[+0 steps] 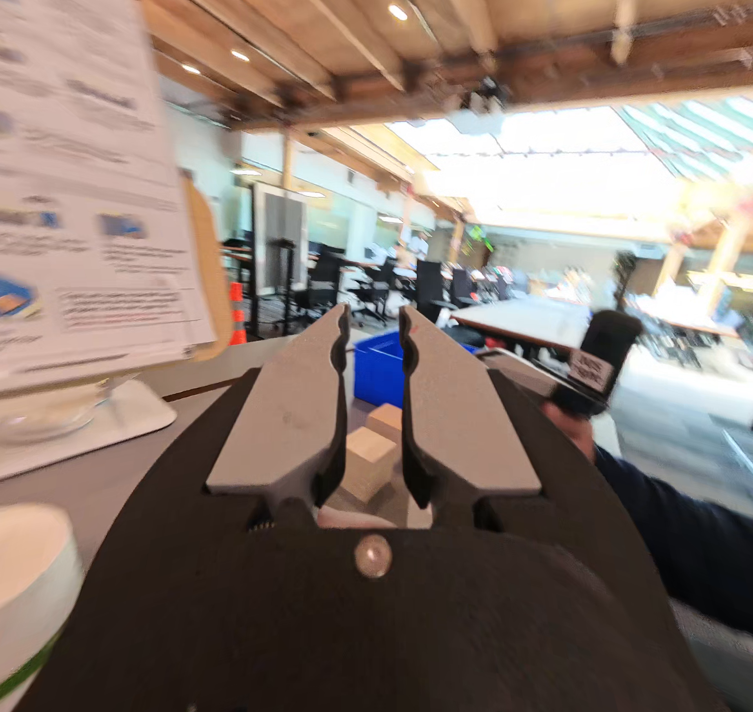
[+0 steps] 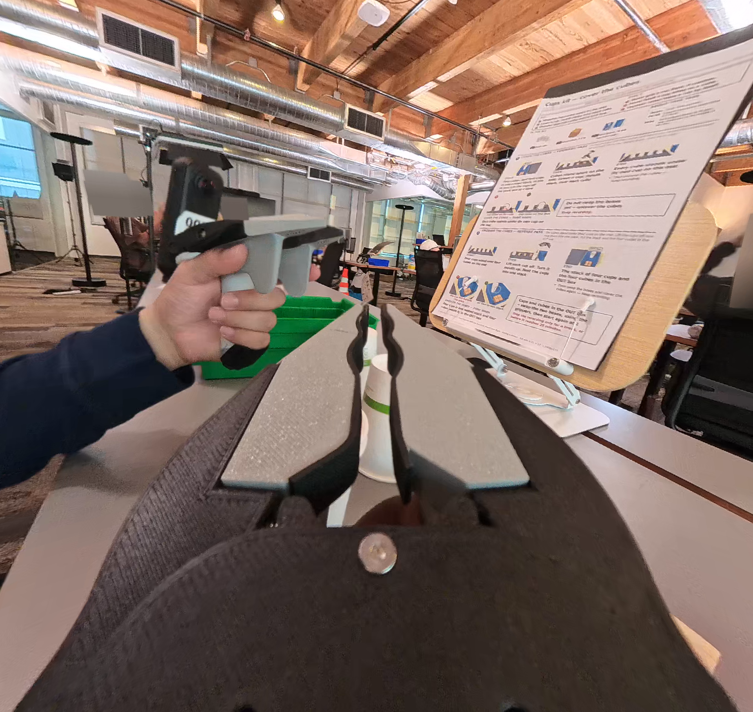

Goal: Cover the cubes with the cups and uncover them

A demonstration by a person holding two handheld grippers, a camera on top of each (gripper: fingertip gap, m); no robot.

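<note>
Probably light and crushable, the white paper cups (image 2: 377,407) beyond the right fingers (image 2: 407,366) want a gentle sidewall grip. Those fingers sit nearly together, empty; the left fingers (image 1: 293,387) stand apart, empty.

Cubes we see behind the left jaws: two (image 1: 368,462) (image 1: 385,421)
Cups we count beyond the right jaws: two (image 2: 377,415) (image 2: 368,344)
Bins: one blue (image 1: 377,366), one green (image 2: 301,326)

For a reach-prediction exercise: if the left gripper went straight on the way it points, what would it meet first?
Probably nothing close: the left gripper is raised and tilted up, open, passing above the wooden cubes and likely the blue bin. Depth is unclear.
</note>
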